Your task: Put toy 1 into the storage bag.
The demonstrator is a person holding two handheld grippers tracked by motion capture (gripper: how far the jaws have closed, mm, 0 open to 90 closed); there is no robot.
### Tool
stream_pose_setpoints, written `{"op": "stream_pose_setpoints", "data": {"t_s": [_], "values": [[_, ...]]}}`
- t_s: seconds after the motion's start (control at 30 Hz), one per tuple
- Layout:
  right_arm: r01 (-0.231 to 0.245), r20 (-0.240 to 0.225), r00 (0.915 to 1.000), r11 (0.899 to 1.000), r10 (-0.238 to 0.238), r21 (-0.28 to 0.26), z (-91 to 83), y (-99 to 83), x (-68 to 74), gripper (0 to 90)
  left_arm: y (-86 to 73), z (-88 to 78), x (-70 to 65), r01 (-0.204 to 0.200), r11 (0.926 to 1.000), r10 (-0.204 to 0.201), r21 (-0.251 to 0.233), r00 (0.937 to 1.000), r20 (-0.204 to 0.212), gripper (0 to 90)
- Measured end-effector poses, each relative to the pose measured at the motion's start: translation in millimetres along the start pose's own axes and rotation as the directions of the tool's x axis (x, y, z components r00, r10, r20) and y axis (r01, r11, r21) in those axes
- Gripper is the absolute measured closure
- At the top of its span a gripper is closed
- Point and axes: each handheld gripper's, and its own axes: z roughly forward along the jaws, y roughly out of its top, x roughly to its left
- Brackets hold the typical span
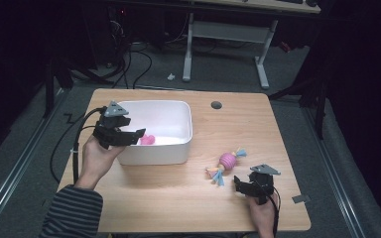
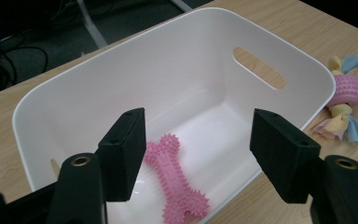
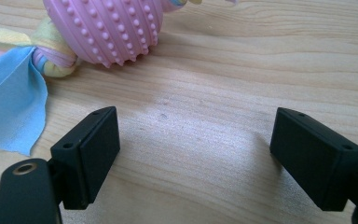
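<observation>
Hovering over the near left edge of a white tub (image 1: 155, 130), the left hand-held gripper (image 1: 140, 133) is held with its jaws spread wide and nothing between them. In the left gripper view the same left hand-held gripper (image 2: 198, 149) is seen looking down into the tub (image 2: 177, 70), where a pink spiked bone toy (image 2: 175, 182) lies on the floor of the tub below the gap between the jaws. In the high view the bone toy (image 1: 147, 140) is glimpsed as a pink patch just beyond the jaw tips; whether it touches the near wall cannot be told from there. An oval handle slot (image 2: 258, 67) is cut in the tub's far end wall.

On the wooden desk (image 1: 178, 198), the tub is set toward 10 o'clock. A pink knobbed ball toy with yellow and blue cloth tails (image 1: 226, 161) lies on the bare wood at about 4 o'clock from the tub, apart from it. The right hand-held gripper (image 1: 239, 182) is held low at 5 o'clock on the desk, just short of the ball toy's near tails. In the right gripper view the right hand-held gripper (image 3: 193, 149) is shown spread wide above bare wood, with the ball toy (image 3: 105, 28) at 11 o'clock beyond the jaws and not touched by them. A round grommet hole (image 1: 216, 105) is seen at 1 o'clock on the desk.
</observation>
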Motion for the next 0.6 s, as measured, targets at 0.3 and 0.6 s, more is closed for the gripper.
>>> {"op": "stream_pose_setpoints", "data": {"t_s": [0.3, 0.6], "values": [[0.0, -0.001, 1.0, 1.0, 0.0, 0.0, 0.0, 0.0, 0.2, 15.7, -12.5, -19.3, -0.2, 0.019, 0.9985, -0.02, -0.052, 0.9998, -0.007, 36.9], [-0.001, -0.001, 1.0, 1.0, 0.001, 0.0, -0.1, 0.0, 0.2, 15.7, -24.6, -32.5, -1.8, 0.026, 0.997, -0.026, -0.073, 0.9996, -0.006, 36.9]]}}
